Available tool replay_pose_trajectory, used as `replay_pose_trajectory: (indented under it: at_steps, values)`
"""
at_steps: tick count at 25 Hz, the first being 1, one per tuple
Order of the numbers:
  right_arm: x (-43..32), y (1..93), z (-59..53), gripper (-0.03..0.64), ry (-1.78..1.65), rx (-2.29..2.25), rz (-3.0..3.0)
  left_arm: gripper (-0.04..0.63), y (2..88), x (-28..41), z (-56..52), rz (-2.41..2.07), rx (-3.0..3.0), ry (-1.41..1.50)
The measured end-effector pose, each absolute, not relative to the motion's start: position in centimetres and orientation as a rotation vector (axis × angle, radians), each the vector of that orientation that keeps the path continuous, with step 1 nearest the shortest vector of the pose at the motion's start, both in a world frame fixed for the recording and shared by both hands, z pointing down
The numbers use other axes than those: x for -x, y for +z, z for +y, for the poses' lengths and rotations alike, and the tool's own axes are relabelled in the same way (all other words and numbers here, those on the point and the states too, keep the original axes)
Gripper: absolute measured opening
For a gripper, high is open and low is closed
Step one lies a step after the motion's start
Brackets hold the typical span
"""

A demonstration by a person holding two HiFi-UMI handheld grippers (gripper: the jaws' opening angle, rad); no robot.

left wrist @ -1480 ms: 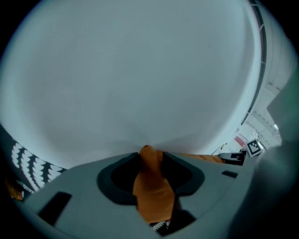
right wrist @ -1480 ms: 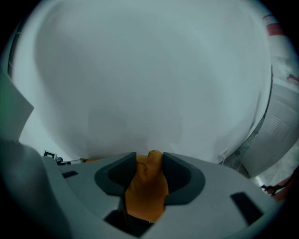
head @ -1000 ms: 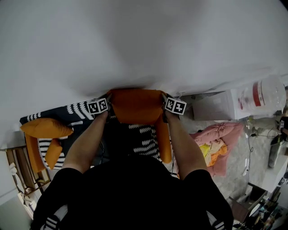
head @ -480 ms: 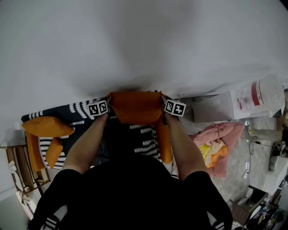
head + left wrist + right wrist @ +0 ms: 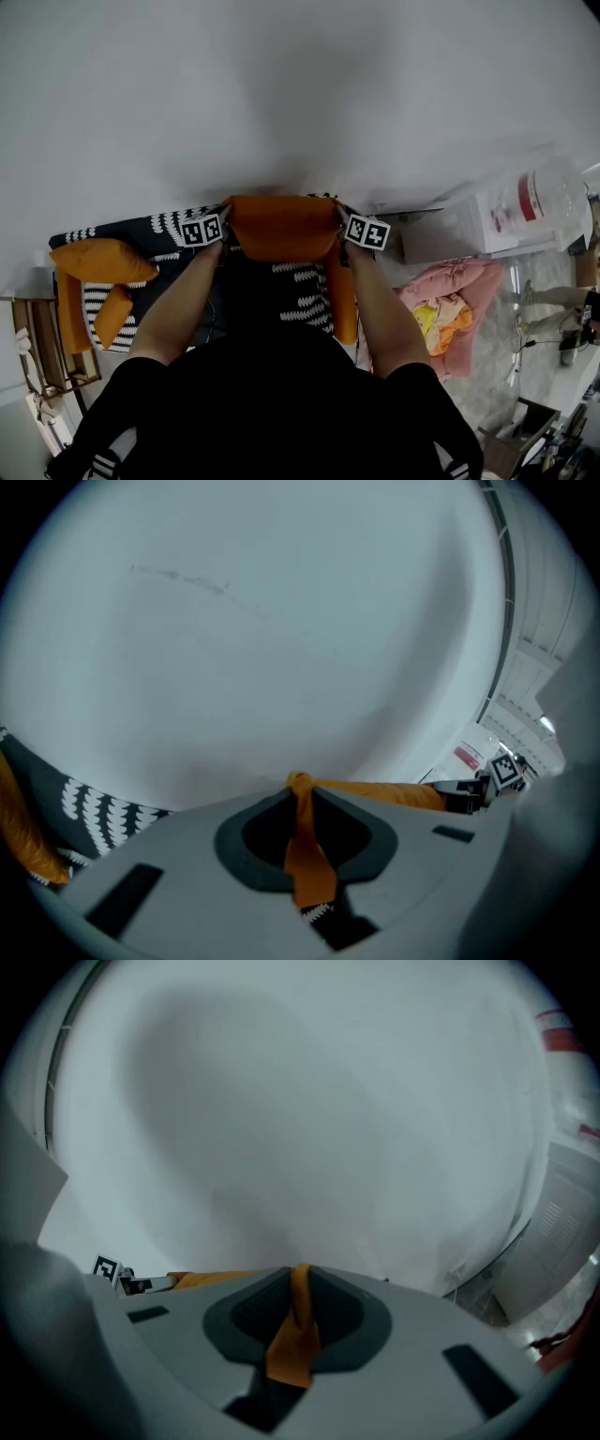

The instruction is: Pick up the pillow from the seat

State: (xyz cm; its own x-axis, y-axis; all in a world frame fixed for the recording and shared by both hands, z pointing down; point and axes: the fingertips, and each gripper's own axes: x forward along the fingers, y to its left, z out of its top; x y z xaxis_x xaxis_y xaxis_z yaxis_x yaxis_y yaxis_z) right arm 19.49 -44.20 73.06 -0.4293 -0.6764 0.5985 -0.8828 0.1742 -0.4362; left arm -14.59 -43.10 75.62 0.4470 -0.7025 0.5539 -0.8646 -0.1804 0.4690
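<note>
Your left gripper (image 5: 223,232) is clamped tight on the left edge of the orange pillow (image 5: 284,225), with a fold of fabric pinched between its jaws. Your right gripper (image 5: 343,234) is closing on the opposite edge, fabric squeezed between its pads. The pillow's long axis runs straight across between the 2 grippers, at the far end of the striped seat (image 5: 298,292), so both hands likely need to rise evenly.

The person wears a black short-sleeved top (image 5: 281,403) whose sleeves (image 5: 141,384) carry white stripes (image 5: 108,461) near the shoulders.
</note>
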Motion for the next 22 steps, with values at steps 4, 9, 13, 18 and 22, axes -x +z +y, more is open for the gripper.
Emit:
replay_pose_trajectory:
  at_steps: [4,9,13,18,22]
  values:
    - [-19.2,70.9,-43.6,0.054,1.059,-1.485,-2.233,0.051,73.3,14.8,-42.2,-1.32,-1.968,0.22]
    - [-18.3,67.4,-42.9,0.052,0.978,-1.466,-2.304,0.051,70.2,15.6,-40.8,-1.333,-1.991,0.143]
    - [-18.2,64.5,-42.5,0.051,0.945,-1.478,-2.35,0.05,67.4,16.0,-40.3,-1.34,-2.023,0.092]
    - [-18.1,60.7,-41.9,0.051,0.841,-1.46,-2.422,0.049,62.4,15.8,-39.3,-1.335,-2.087,0.002]
    - [-17.4,57.1,-41.2,0.049,0.718,-1.437,-2.468,0.049,58.9,16.4,-38.5,-1.347,-2.129,-0.045]
